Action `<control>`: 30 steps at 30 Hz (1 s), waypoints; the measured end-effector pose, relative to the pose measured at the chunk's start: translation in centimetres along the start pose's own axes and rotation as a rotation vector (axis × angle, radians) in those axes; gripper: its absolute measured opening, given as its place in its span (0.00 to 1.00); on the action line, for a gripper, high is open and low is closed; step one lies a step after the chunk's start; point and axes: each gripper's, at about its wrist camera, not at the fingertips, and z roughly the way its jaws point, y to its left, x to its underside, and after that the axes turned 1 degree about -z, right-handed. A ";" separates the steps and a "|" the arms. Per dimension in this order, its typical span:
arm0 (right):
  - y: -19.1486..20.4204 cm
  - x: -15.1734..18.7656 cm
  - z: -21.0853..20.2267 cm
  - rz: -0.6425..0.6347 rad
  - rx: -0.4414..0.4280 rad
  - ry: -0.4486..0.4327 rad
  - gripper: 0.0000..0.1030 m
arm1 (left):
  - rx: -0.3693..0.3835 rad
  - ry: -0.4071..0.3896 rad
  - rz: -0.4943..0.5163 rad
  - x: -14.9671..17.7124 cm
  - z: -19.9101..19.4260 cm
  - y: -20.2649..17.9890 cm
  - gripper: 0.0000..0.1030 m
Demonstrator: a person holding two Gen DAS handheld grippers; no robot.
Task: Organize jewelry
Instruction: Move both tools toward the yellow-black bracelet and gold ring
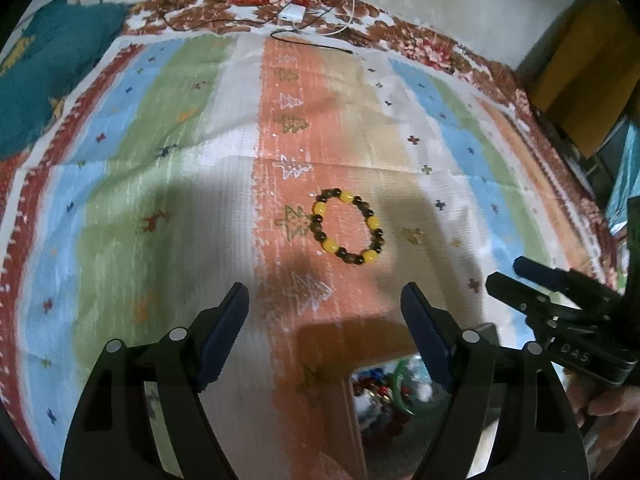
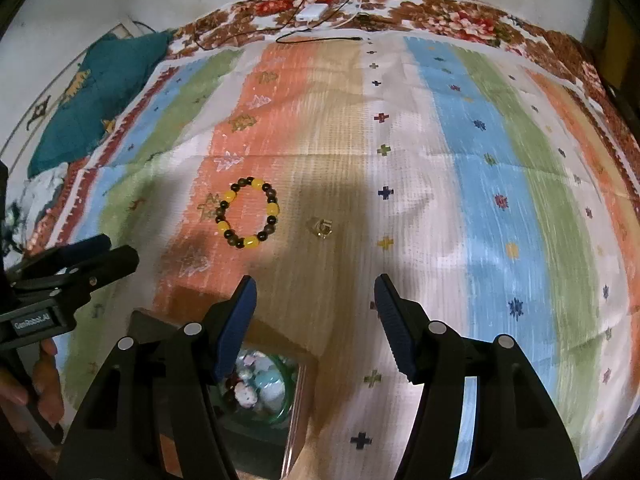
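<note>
The box (image 1: 332, 360) near the bottom of the left wrist view is partly covered by the left hand-held gripper (image 1: 325, 300), and its lower part runs off the picture's edge. The jewelry inside (image 1: 384, 400) is blurred; single pieces cannot be told apart, apart from a green curved one. In the right wrist view a small pale item (image 2: 321, 227) beside the beaded bracelet (image 2: 248, 213) is too small to identify. The teal cloth (image 1: 48, 76) is cut off at the left edge.
</note>
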 end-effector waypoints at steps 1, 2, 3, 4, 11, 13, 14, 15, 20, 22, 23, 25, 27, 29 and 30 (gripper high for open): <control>-0.1 -0.1 0.3 -0.001 0.004 0.002 0.59 | 0.001 0.004 0.001 -0.1 0.2 0.0 0.75; -0.1 -0.3 0.5 -0.001 0.007 0.003 0.59 | 0.006 0.009 0.000 -0.3 0.5 0.0 0.75; -0.2 -0.4 0.7 0.000 0.008 0.003 0.59 | 0.007 0.010 0.000 -0.4 0.7 0.0 0.75; -0.2 -0.4 0.8 0.000 0.008 0.001 0.59 | 0.005 0.010 0.002 -0.5 0.9 0.0 0.75; -0.4 -1.3 1.8 -0.009 0.005 -0.007 0.59 | 0.020 0.029 -0.008 -1.4 2.3 0.3 0.75; -0.5 -1.5 2.0 -0.005 -0.002 -0.007 0.59 | 0.020 0.036 -0.006 -1.6 2.7 0.3 0.75; -0.5 -1.6 2.1 -0.005 -0.001 -0.007 0.59 | 0.013 0.037 0.002 -1.7 2.8 0.3 0.75; -0.5 -1.7 2.3 -0.007 0.001 -0.007 0.59 | 0.004 0.040 0.013 -1.8 3.1 0.2 0.75; -0.7 -2.0 2.9 -0.008 -0.003 -0.004 0.59 | 0.003 0.060 0.019 -2.1 4.1 0.4 0.75; -0.9 -2.2 3.1 -0.005 -0.007 -0.015 0.59 | 0.002 0.066 0.023 -2.3 4.5 0.4 0.75; -1.0 -2.3 3.2 -0.003 -0.004 -0.021 0.59 | 0.002 0.068 0.025 -2.5 4.7 0.4 0.75; -1.3 -2.5 3.6 0.007 -0.002 -0.025 0.59 | 0.005 0.071 0.024 -2.7 4.9 0.5 0.75; -1.6 -2.7 4.0 0.017 -0.009 -0.021 0.59 | 0.008 0.077 0.021 -2.9 5.3 0.6 0.75; -1.8 -2.8 4.5 0.020 -0.010 -0.016 0.59 | 0.004 0.086 0.024 -3.2 5.9 0.6 0.75; -1.8 -2.8 4.7 0.020 -0.010 -0.013 0.59 | 0.003 0.090 0.026 -3.3 6.1 0.6 0.75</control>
